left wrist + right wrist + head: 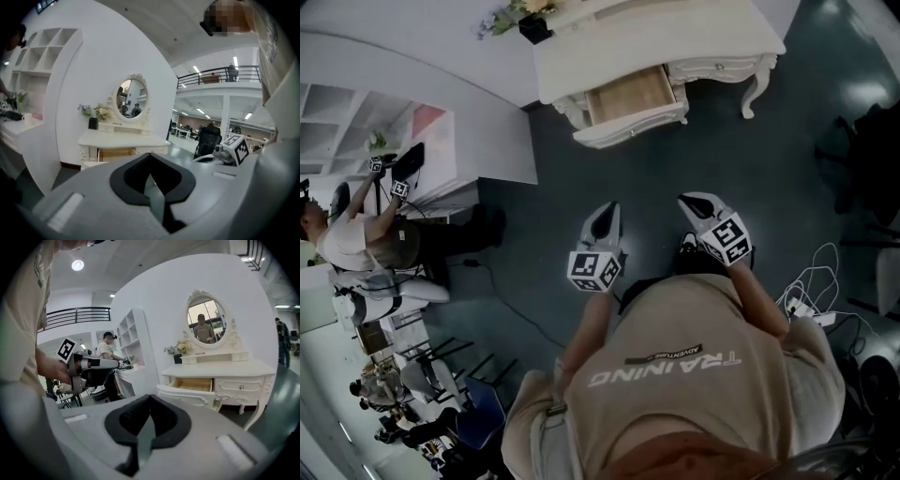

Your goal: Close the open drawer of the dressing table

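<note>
Not started: drawer of the dressing table open, both grippers well short of it

Drawer is pulled out of the dressing table's front at the end nearer the flower vase; the pale wood inside shows and looks empty. The neighbouring drawer sits flush. Left gripper and right gripper hang over the dark floor in front of the dressing table, well apart from it and pointed its way, each with jaws pressed together and nothing between them. By my read nothing is done yet. Left to do: the whole approach, a gripper set against the drawer front, then a push until it's flush with the dressing table's face. Jaws as they are look fine for pushing
</note>
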The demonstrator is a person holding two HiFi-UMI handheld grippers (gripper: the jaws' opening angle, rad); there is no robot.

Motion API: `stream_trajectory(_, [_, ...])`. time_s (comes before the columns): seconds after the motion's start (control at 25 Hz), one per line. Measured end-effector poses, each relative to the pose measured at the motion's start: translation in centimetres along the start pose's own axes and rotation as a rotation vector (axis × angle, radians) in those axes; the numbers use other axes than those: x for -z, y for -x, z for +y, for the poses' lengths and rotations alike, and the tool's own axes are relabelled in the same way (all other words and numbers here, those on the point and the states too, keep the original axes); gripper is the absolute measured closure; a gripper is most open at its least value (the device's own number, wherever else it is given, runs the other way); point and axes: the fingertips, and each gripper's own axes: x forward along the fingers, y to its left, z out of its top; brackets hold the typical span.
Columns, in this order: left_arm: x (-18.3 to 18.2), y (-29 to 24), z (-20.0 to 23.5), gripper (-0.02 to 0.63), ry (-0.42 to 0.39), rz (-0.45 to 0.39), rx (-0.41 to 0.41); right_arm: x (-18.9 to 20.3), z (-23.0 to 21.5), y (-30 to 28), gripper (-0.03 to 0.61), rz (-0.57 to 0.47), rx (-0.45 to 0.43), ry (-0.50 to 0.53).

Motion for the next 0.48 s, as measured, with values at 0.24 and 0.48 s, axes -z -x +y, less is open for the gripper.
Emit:
stream_trajectory(0.24, [-1.2,-4.0,1.4,0.607,0.022,0.008,-0.039,-0.6,-3.7,-2.0,0.574,0.011,-0.038,-0.013])
stream_trajectory(0.48, [-2.2,-6.0,3.1,0.607,-0.019,0.014,-0.028,0.7,-4.9,-4.4,0.574,0.043,-0.035,-0.066])
